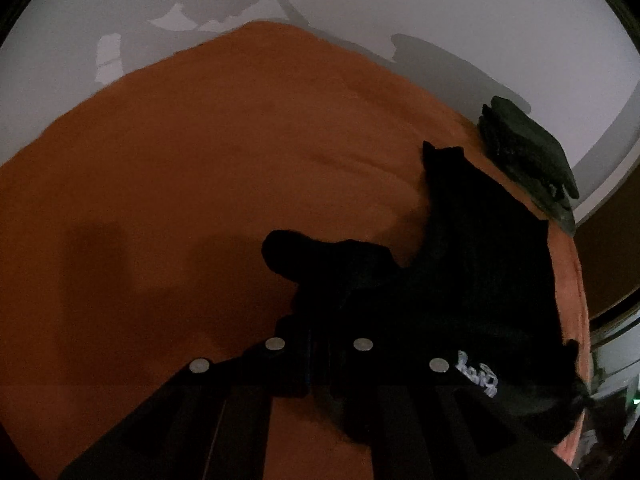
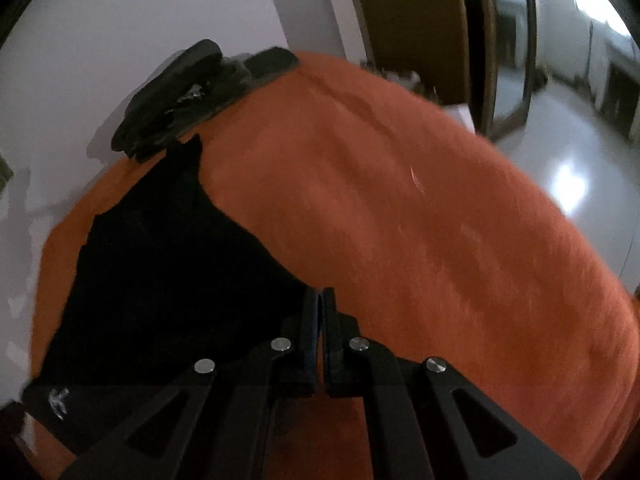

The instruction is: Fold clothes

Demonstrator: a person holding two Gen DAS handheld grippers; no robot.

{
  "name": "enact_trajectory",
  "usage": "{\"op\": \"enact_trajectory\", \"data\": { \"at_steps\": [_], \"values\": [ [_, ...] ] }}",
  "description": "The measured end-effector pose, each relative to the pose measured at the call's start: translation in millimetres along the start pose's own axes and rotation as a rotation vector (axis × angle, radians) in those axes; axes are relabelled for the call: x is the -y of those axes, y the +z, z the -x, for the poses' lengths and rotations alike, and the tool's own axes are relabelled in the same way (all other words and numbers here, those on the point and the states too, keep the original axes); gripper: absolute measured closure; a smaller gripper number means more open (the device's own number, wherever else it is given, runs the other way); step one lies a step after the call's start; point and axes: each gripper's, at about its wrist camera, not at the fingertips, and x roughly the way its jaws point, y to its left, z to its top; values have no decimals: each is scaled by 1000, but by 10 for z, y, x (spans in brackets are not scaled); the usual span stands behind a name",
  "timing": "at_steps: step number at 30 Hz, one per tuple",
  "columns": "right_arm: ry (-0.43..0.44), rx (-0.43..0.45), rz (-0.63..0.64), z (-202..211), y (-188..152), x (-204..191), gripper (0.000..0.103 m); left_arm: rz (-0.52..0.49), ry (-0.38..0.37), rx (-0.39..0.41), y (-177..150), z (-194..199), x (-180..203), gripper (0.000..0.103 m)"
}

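Both tongs are down over an orange blanket [image 2: 400,208] that covers the surface they work on; what lies under it I cannot tell. Spread on that blanket is a black garment [image 2: 160,264] with a small white printed logo near one edge.

In the left wrist view the left tongs [image 1: 320,320] are closed tight, and the black garment [image 1: 480,264] is bunched right over their tips, so the cloth looks pinched between them, though the dark fabric hides the exact contact. From there the garment runs up toward two o'clock, ending in a pointed corner, and its white logo sits at about four o'clock beside the right-hand finger.

In the right wrist view the right tongs [image 2: 320,300] are also pressed together, with only a thin slit between the fingers. Their tips sit at the garment's edge, where the black cloth meets the orange; whether any fabric is caught in them I cannot make out. The garment fills the area from seven to ten o'clock.

A stack of folded dark clothes [image 2: 172,96] lies at the blanket's far edge, at about eleven o'clock in the right view, just beyond the garment's pointed corner. The same stack [image 1: 528,160] appears at two o'clock in the left view. Behind it is a pale wall [image 1: 440,0], and at the right a shiny floor [image 2: 560,168].
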Motion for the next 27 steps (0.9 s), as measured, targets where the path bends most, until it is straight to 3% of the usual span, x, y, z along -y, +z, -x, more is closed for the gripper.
{"op": "enact_trajectory", "data": {
  "at_steps": [2, 5, 7, 8, 10, 12, 13, 14, 17, 21, 22, 23, 24, 26, 27],
  "values": [
    [-36, 13, -12, 41, -58, 131, 102, -17, 4, -13, -66, 35, 3, 96],
    [-36, -70, -81, 16, -51, 418, 99, -22, 34, -43, -130, 68, -24, 89],
    [8, -99, -132, 58, -49, 537, 99, 13, 52, -31, -135, 86, -84, 77],
    [21, -94, -136, 98, -62, 533, 94, 33, 48, -31, -137, 81, -109, 66],
    [53, -81, -87, 147, -90, 361, 88, 69, 31, -52, -147, -2, -111, 60],
    [97, -84, -18, 170, -139, 150, 51, 76, 33, -70, -199, -68, -85, 59],
    [125, -86, 10, 167, -167, 34, 21, 69, 41, -80, -212, -111, -69, 59],
    [153, -89, 36, 161, -194, -85, 10, 59, 50, -91, -232, -138, -68, 58],
    [169, -149, 159, -19, -252, -517, 10, 55, 72, -122, -304, -293, -70, 57],
    [110, -232, 325, -452, -279, -945, 14, 79, 70, -160, -382, -474, -158, 57],
    [75, -256, 390, -578, -296, -1034, 25, 81, 71, -166, -385, -521, -157, 57],
    [18, -278, 487, -719, -332, -1130, 89, 81, 72, -170, -386, -560, -153, 57],
    [-34, -260, 553, -756, -336, -1161, 98, 83, 72, -171, -384, -588, -153, 57],
    [-135, -200, 664, -771, -324, -1188, 100, 87, 70, -167, -374, -631, -151, 57],
    [-122, -138, 617, -626, -180, -1099, 100, 89, 69, -165, -369, -652, -150, 57]
  ]
}}
